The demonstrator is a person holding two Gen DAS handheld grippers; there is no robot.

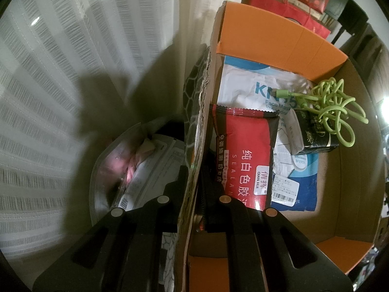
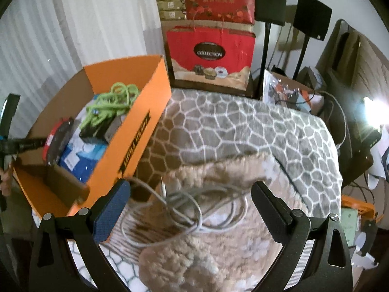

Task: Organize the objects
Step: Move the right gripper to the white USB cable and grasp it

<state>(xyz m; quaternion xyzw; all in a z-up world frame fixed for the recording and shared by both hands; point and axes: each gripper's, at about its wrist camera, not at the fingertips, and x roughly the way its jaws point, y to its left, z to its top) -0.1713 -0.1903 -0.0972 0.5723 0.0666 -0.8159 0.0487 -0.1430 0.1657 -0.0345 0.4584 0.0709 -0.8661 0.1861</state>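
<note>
Grey cable point(image 2: 192, 209) lies between open right fingers point(image 2: 267, 199); left fingers point(image 1: 181, 177) pinch box wall point(image 1: 194, 160).

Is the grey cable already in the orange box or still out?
Out: the grey cable lies tangled on the blanket beside the orange box.

cable point(image 2: 184, 209) lies on blanket point(image 2: 243, 126), right of box point(image 2: 136, 126), perhaps touching.
</note>
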